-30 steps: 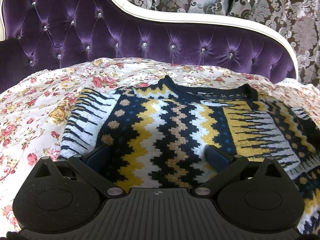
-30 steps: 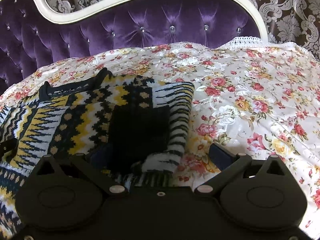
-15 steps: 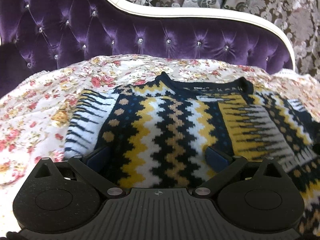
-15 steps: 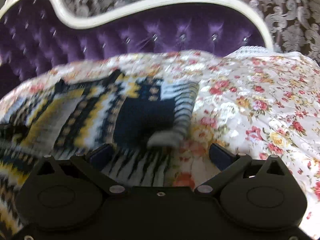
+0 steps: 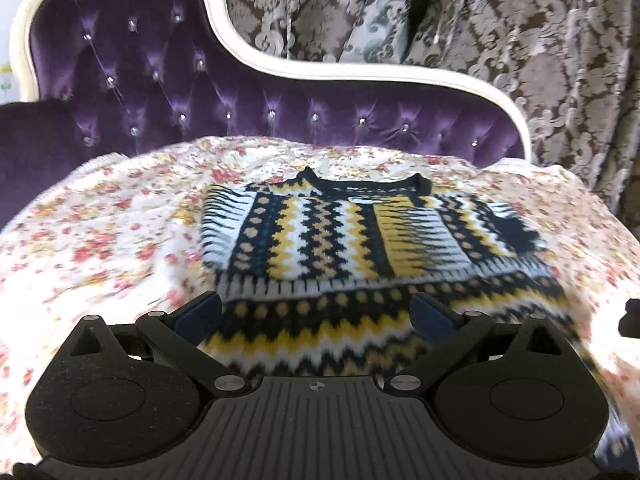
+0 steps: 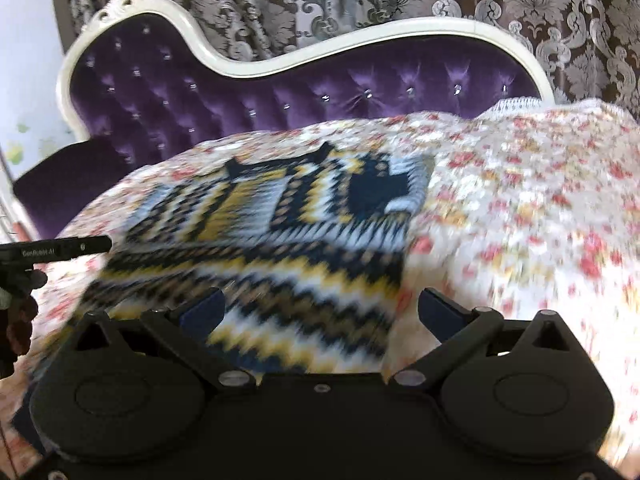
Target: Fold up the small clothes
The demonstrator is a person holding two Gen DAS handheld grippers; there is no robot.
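We work on a small knitted sweater with a zigzag pattern in navy, yellow, white and tan. It lies flat on a floral bedspread, neckline toward the headboard and hem toward us. Both sleeves appear already folded inward across the body; the navy cuff of one lies on the sweater's right-hand part in the right wrist view. Both views are blurred, so we cannot read finer creases.

The left gripper is released, its jaws spread wide above the hem band with nothing between them. The right gripper is likewise released, jaws wide, at the hem's right corner, where sweater meets bedspread. In the right wrist view the left gripper shows as a dark bar at the far left, clear of the sweater.

We judge the step in hand to be the grasp of the hem for the bottom-to-top fold. To do it well:

1. Place each gripper at one hem corner, evenly apart.
2. Pinch both knit layers fully; a shallow bite lets thick knit slip.
3. Lift only enough to clear the bedspread, so that it does not rise with the hem.
4. Carry the hem toward the neckline with both grippers level, so that the folded sleeves stay in place.

Beyond the bedspread stands a purple tufted headboard with a white frame, backed by damask curtains.
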